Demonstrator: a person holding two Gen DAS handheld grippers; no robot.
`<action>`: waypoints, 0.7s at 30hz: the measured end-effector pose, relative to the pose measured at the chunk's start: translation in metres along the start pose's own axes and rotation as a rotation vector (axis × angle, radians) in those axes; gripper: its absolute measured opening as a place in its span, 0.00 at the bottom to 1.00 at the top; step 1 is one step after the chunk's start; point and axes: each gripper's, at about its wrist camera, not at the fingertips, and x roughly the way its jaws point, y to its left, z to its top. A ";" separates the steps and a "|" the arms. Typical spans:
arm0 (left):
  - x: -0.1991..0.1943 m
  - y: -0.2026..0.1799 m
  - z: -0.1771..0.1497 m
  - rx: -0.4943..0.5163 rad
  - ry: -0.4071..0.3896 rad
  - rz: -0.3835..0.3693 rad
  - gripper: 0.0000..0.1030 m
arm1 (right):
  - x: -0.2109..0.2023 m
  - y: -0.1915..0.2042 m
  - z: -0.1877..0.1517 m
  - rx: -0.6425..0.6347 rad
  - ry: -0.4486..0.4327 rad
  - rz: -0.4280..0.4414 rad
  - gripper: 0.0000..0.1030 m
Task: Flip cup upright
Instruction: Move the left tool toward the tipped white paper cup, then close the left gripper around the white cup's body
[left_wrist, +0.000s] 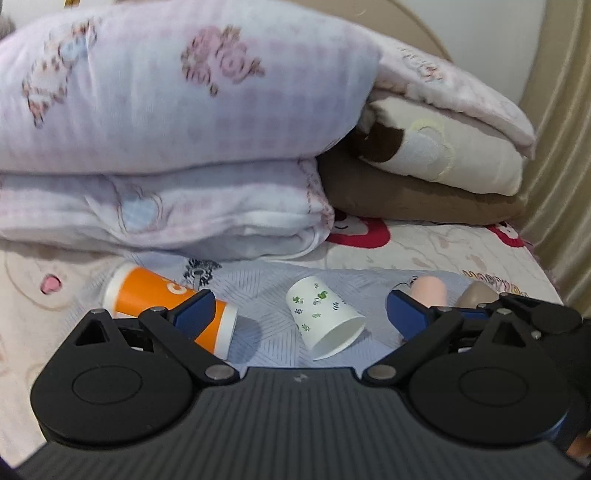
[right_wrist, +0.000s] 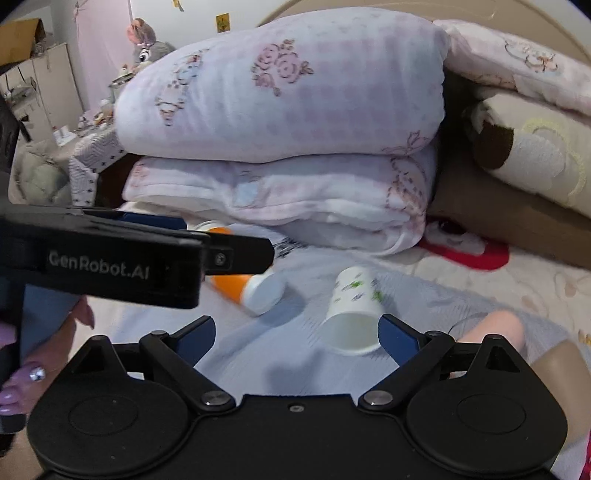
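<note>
A white paper cup with green leaf prints (left_wrist: 323, 315) lies on its side on the bed, mouth toward me. An orange cup with white ends (left_wrist: 166, 302) lies on its side to its left. My left gripper (left_wrist: 299, 314) is open, low over the bed, with the paper cup between its fingers and the orange cup behind its left finger. My right gripper (right_wrist: 295, 330) is open and empty. The paper cup (right_wrist: 352, 314) lies just inside its right finger (right_wrist: 397, 334). The orange cup (right_wrist: 251, 288) is partly hidden by the left gripper's body (right_wrist: 110, 258).
Folded floral quilts (left_wrist: 166, 129) and brown and cream blankets (left_wrist: 424, 177) are stacked right behind the cups. A pale blue cloth (left_wrist: 266, 295) covers the bed under them. A knee (right_wrist: 495, 328) is at the right. The bed's edge and a curtain (left_wrist: 554, 147) are at the far right.
</note>
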 end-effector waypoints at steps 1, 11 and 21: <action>0.008 0.003 0.000 -0.014 0.011 -0.004 0.97 | 0.006 -0.001 -0.002 -0.016 -0.011 -0.016 0.94; 0.073 0.011 -0.010 -0.073 0.119 -0.048 0.88 | 0.068 -0.016 -0.010 -0.043 -0.023 -0.032 0.94; 0.097 0.018 -0.011 -0.015 0.134 0.030 0.87 | 0.091 -0.031 -0.025 -0.051 -0.039 -0.045 0.97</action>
